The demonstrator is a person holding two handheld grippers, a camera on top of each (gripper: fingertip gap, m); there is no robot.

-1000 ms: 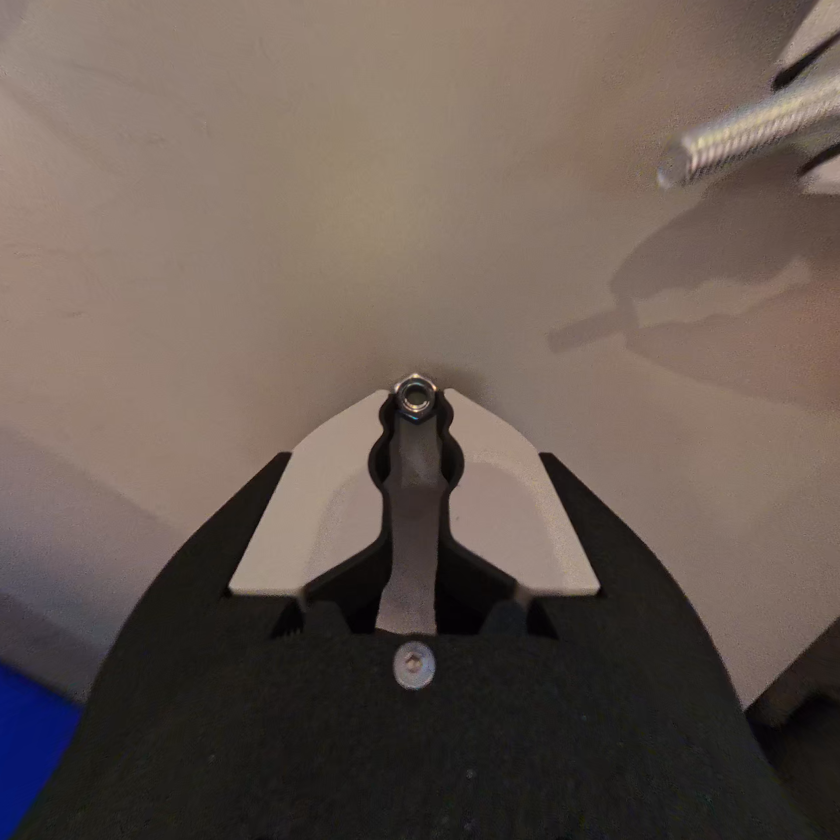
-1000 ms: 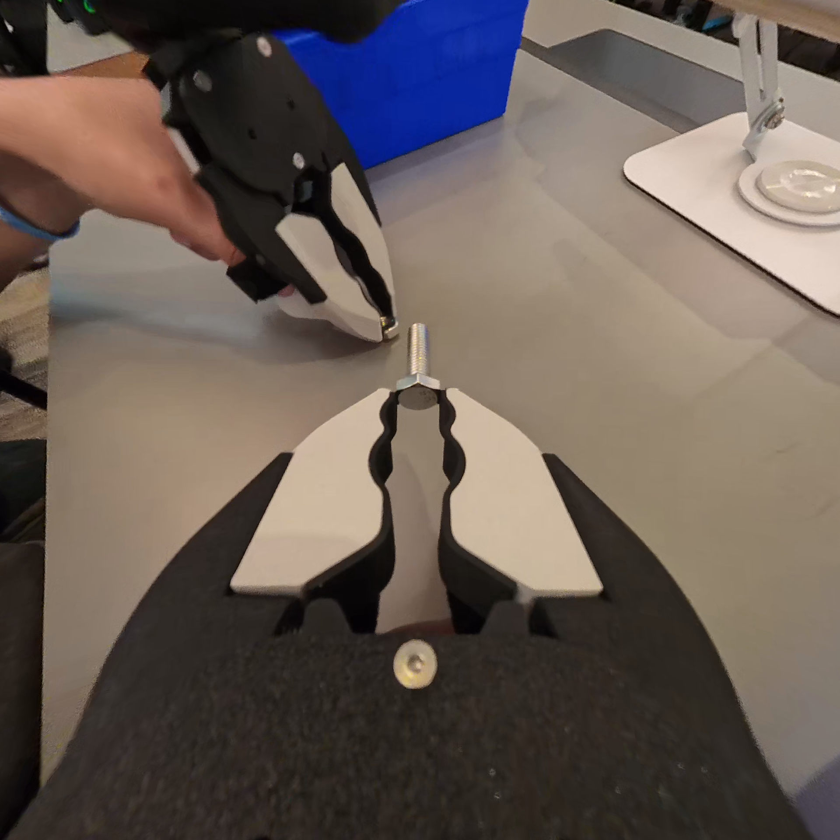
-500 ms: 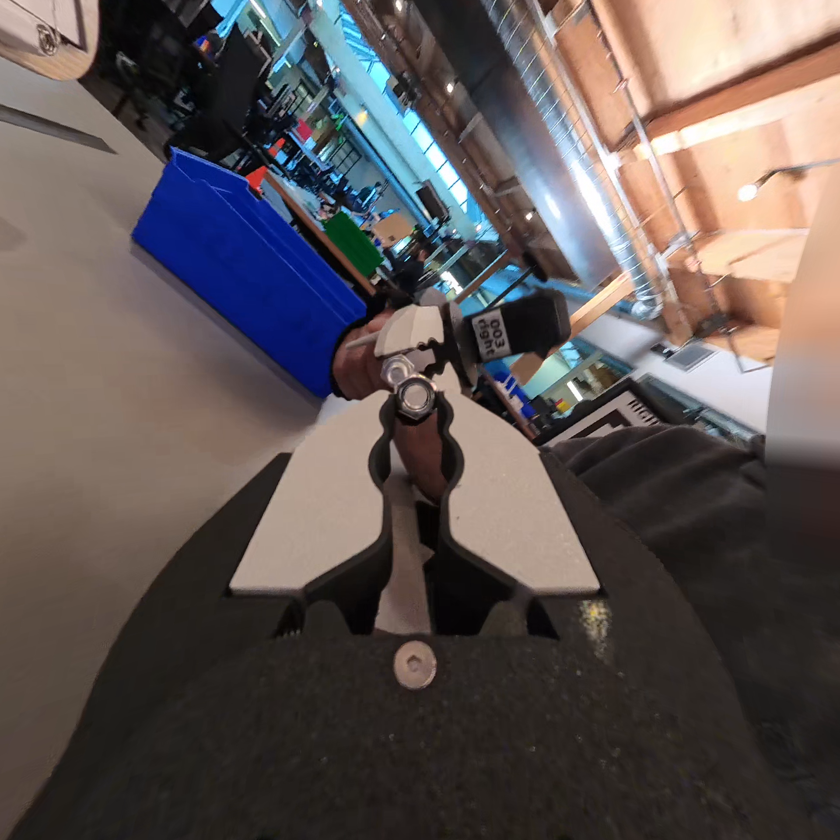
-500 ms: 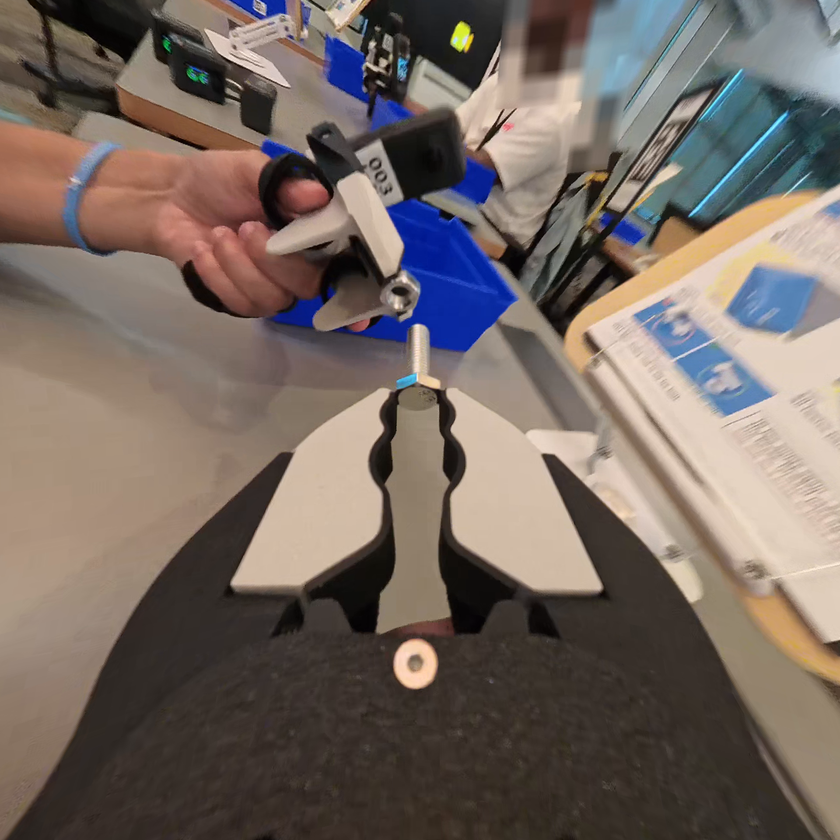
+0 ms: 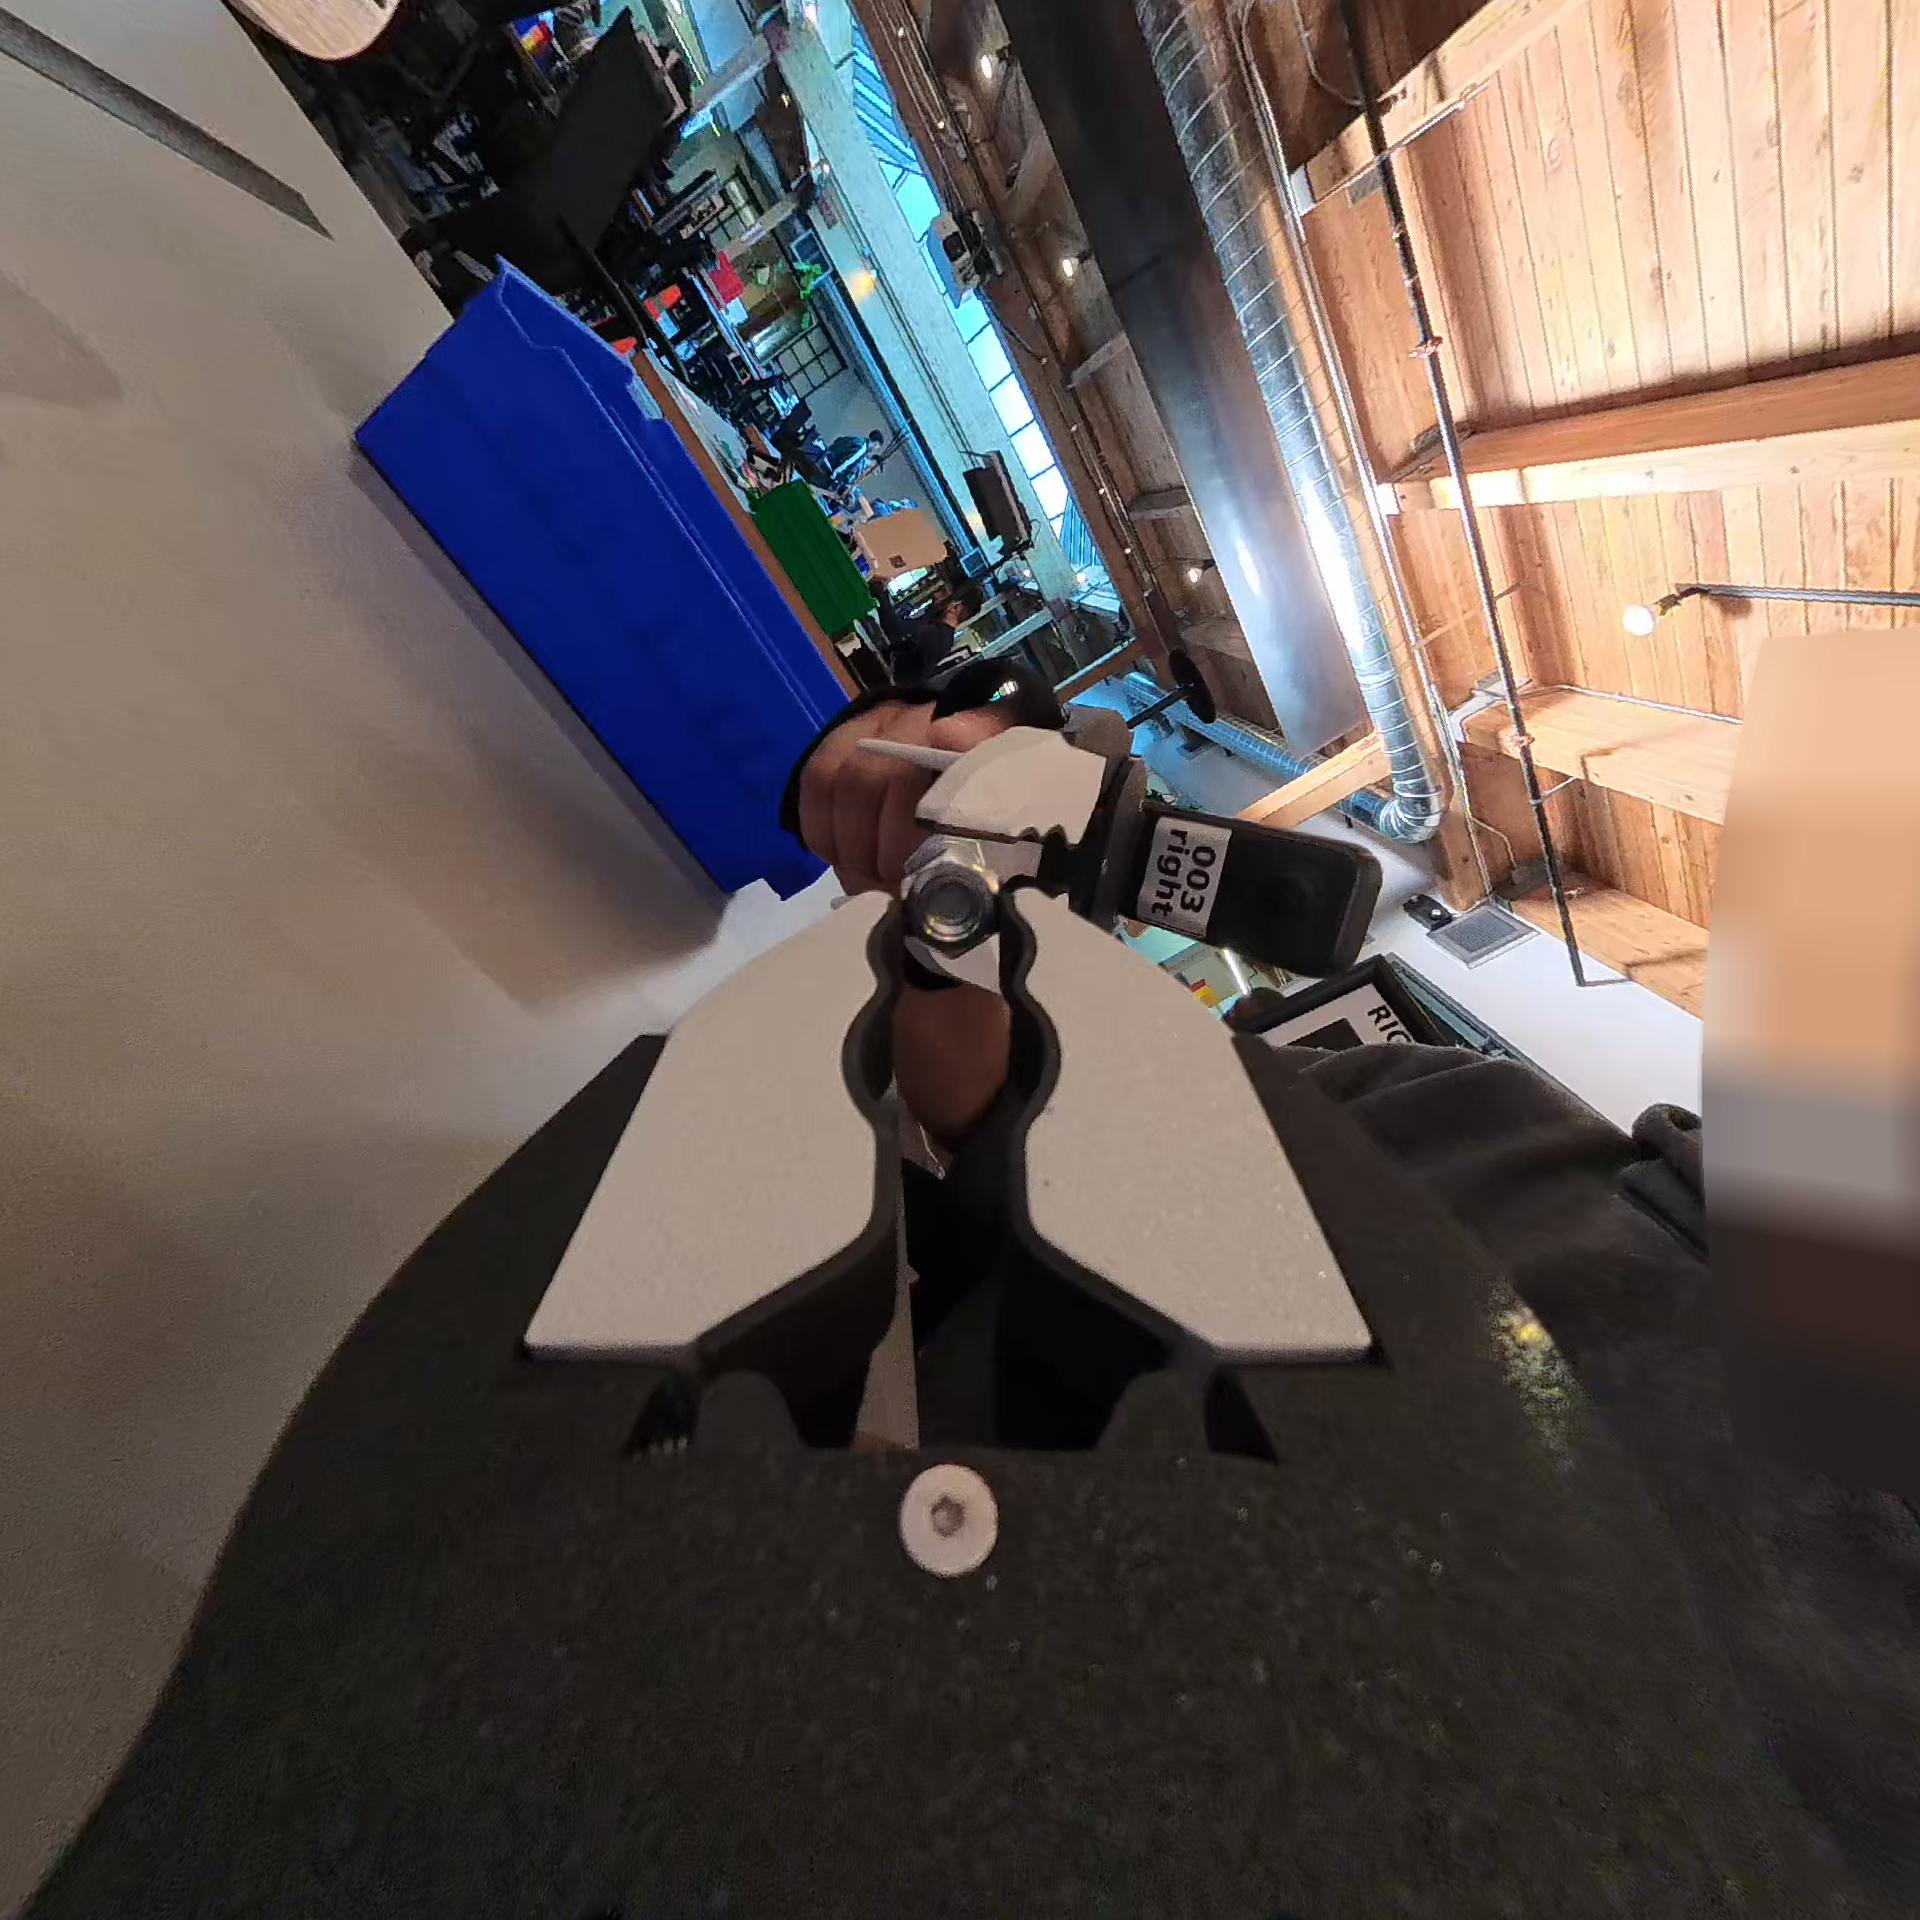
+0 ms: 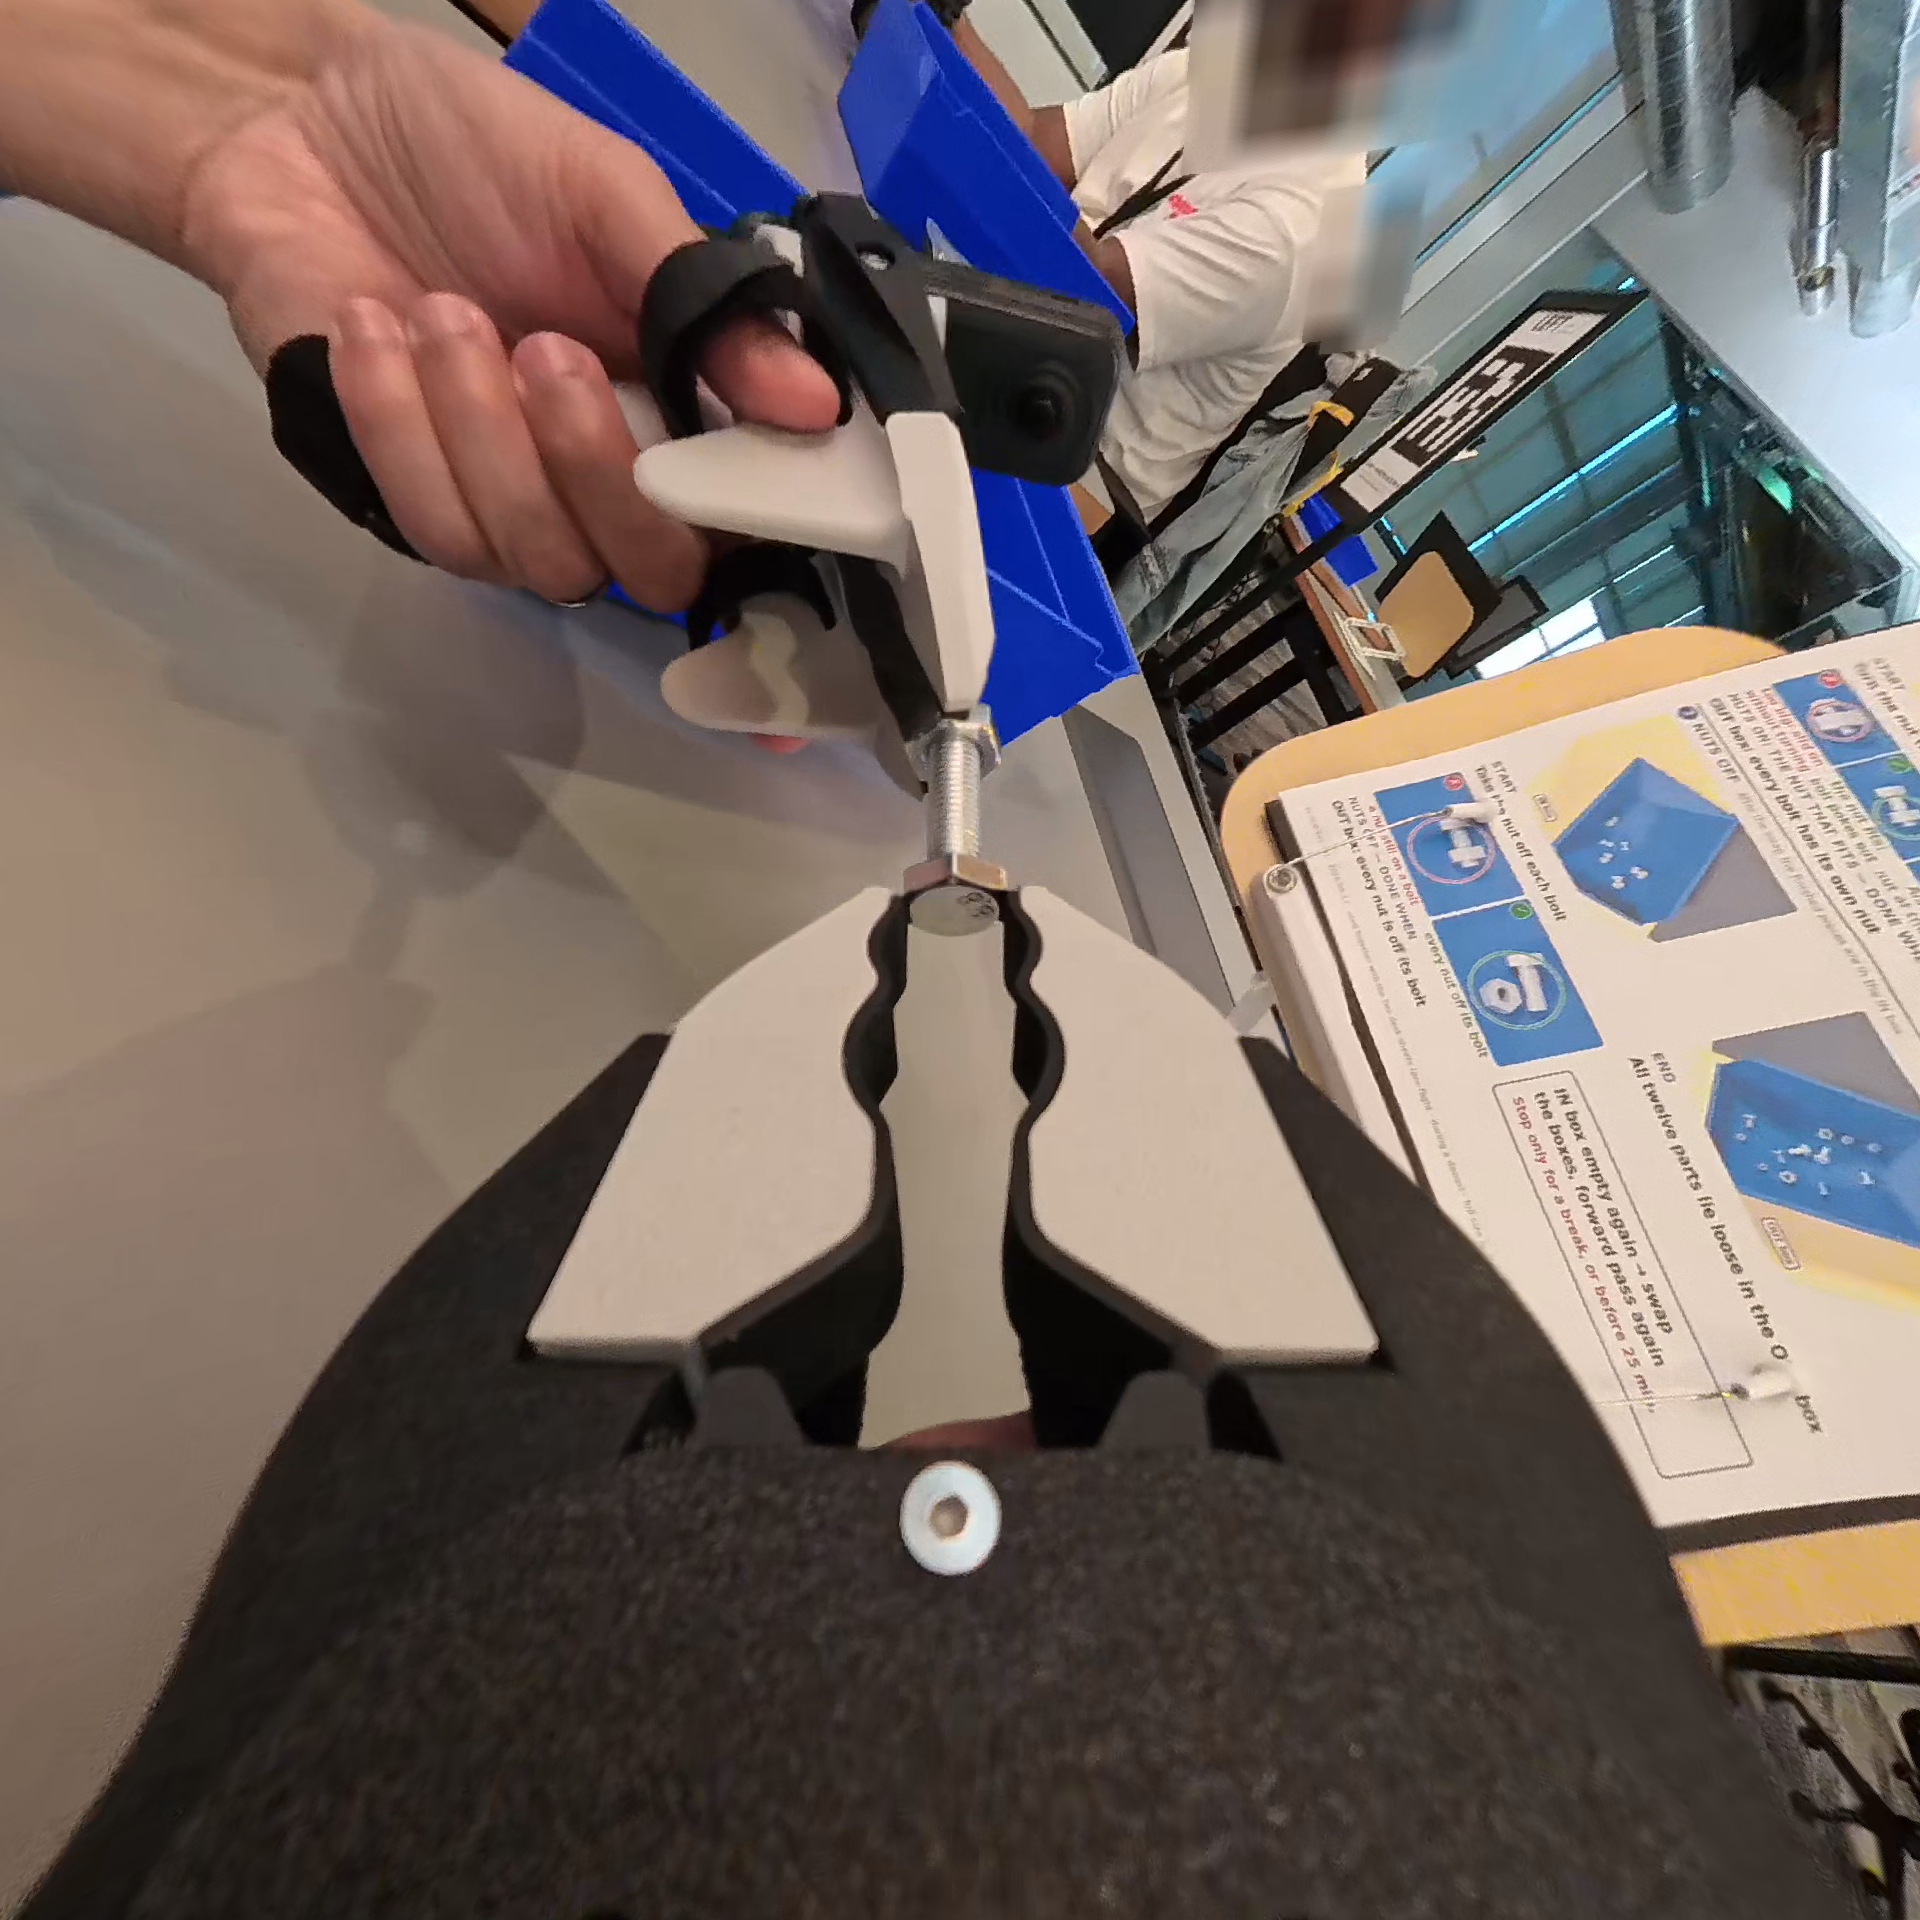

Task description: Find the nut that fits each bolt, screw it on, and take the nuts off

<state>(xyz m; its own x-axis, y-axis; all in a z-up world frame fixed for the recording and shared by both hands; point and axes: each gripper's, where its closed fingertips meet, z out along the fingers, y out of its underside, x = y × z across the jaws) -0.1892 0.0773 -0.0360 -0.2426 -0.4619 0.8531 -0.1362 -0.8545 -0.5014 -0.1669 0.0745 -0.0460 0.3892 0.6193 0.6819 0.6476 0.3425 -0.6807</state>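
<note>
A: What was the biggest thing there?

B: The grey bench (image 6: 260, 935) filled the left side of both views. On it, behind the tools, stood a blue bin (image 5: 603, 582), and at the right edge of the right wrist view lay a printed instruction sheet (image 6: 1621, 1091) on a yellow board.

A: And the tools?

B: Both were lifted above the bench and met tip to tip. A person's hand (image 6: 436, 343) held the left gripper (image 6: 951, 727), with one finger through a black strap. The right gripper (image 6: 951, 920) had its jaws clamped on the hexagonal head of the bolt (image 6: 956, 805); the threaded shaft pointed away from it, toward the other tool.

A: Where was the nut?

B: The nut (image 5: 948, 907) sat between the tips of the left gripper (image 5: 948, 914), whose jaws were closed on it. In the right wrist view the nut (image 6: 961, 740) was on the far end of the bolt's thread. How far it was screwed on could not be told. In the left wrist view the bolt's end showed inside the hole of the nut.
</note>
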